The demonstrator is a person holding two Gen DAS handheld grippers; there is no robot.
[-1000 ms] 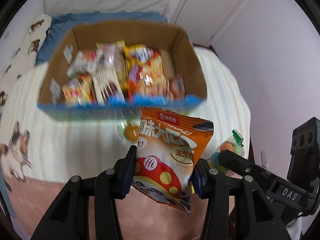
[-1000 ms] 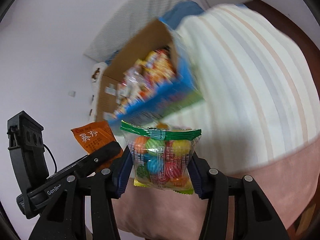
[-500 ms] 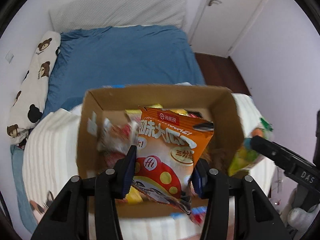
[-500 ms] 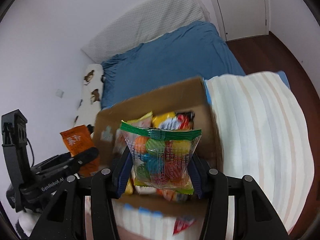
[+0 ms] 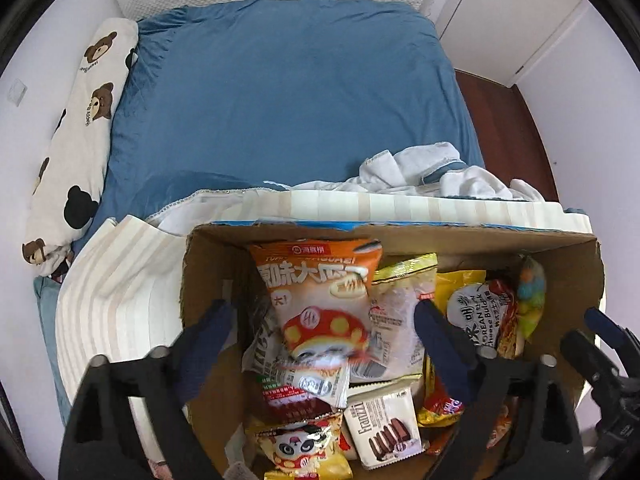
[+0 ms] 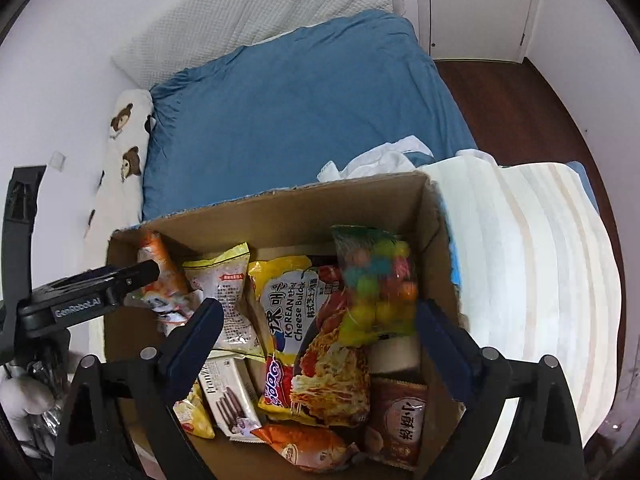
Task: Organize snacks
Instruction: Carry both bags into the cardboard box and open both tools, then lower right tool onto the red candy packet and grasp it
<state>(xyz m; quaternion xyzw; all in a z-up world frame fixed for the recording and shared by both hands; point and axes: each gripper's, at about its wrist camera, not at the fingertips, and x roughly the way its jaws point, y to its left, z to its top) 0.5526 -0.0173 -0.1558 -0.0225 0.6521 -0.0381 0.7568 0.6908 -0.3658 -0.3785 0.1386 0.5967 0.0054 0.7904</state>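
Snacks (image 5: 320, 300) below opening left gripper (image 5: 324, 320)

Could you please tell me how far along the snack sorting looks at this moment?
Done: many packets already fill the cardboard box. In hand: the jaws of the left gripper and right gripper are opening over it, their pads clear of the orange snack bag and the candy ball bag. Left: these views show no snacks outside the box.
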